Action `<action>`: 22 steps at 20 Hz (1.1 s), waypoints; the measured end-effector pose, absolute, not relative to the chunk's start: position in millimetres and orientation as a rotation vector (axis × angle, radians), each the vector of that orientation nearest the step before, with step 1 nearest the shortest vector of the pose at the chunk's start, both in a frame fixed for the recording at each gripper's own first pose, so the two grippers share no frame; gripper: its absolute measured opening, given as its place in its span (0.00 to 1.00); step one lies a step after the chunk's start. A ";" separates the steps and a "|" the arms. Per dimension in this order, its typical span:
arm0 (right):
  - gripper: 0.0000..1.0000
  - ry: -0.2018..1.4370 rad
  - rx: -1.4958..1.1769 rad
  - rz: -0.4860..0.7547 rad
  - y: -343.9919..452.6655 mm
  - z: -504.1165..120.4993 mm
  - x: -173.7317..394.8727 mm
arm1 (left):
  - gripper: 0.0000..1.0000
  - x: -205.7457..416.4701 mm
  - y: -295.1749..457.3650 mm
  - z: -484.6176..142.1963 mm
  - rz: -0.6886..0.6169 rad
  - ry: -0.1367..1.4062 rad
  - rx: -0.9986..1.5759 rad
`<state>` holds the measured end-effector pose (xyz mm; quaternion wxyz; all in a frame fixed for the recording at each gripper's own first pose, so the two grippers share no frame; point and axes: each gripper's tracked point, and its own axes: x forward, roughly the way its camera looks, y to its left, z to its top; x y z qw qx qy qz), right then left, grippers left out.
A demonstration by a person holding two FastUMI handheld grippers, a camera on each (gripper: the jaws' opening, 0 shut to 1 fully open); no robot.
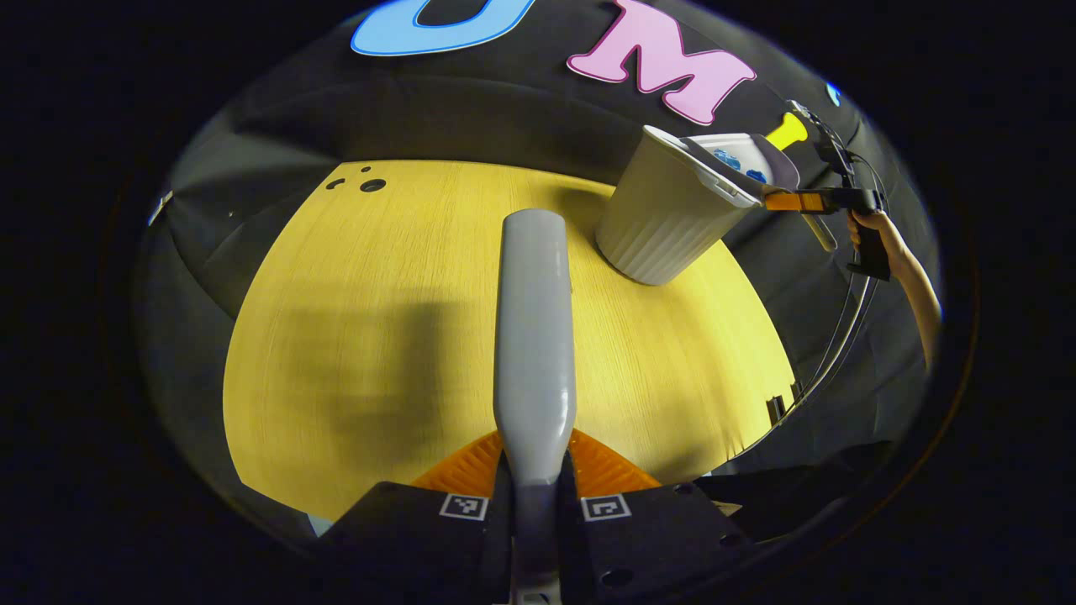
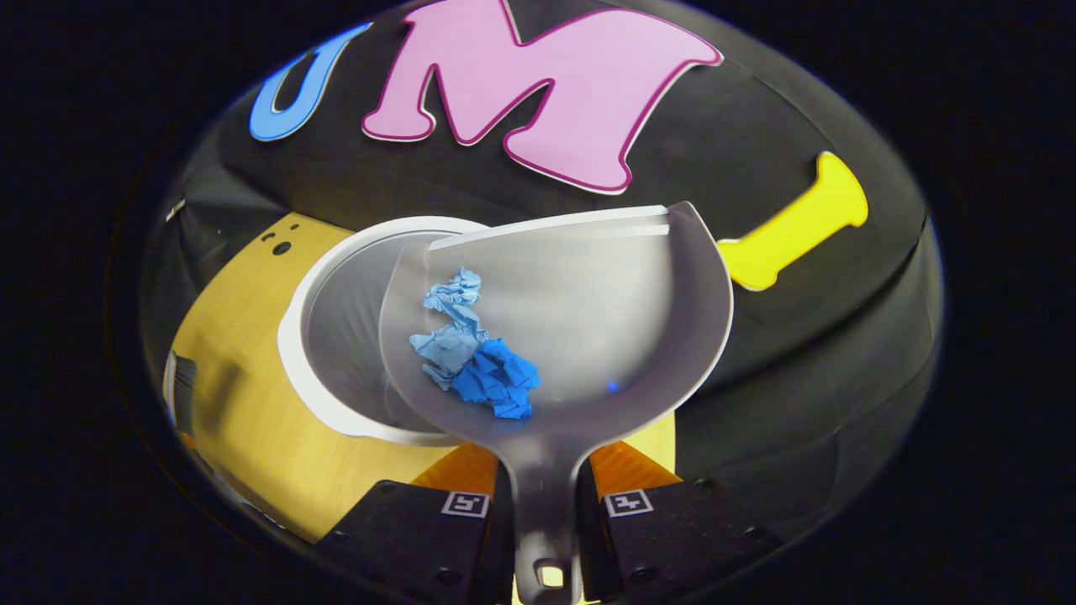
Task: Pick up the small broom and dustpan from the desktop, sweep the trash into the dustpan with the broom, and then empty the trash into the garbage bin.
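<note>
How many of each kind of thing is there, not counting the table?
Grey plastic broom handle: 1
Translucent grey plastic dustpan: 1
White ribbed plastic bin: 1
Crumpled blue paper scraps: 2 (one light, one dark)
Orange-fingered grippers: 2
Total: 7

We can't make out any readable text, brand or number on anything here. Closest thing is the little square black-and-white coded markers on the left gripper (image 1: 535, 504) and the right gripper (image 2: 545, 502), one beside each finger base, and those carry no letters.
</note>
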<state>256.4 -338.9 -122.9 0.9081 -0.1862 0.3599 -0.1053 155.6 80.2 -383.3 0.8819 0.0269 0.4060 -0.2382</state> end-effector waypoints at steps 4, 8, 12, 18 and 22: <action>0.35 0.684 -0.608 -0.235 -344.1 -118.2 260.4 | 0.26 153.3 82.1 -390.9 -0.496 0.865 0.068; 0.34 0.633 -0.804 -0.247 -346.0 -114.9 262.4 | 0.26 150.8 83.4 -393.9 -0.508 0.870 0.073; 0.34 0.602 -0.899 -0.263 -356.2 -107.5 255.9 | 0.26 149.2 87.0 -396.3 -0.512 0.875 0.077; 0.34 0.561 -1.021 -0.302 -358.2 -95.7 250.1 | 0.26 143.1 93.8 -402.8 -0.493 0.896 0.081; 0.34 0.501 -1.197 -0.305 -353.8 -88.5 254.4 | 0.29 143.4 100.6 -402.4 -0.470 0.891 0.081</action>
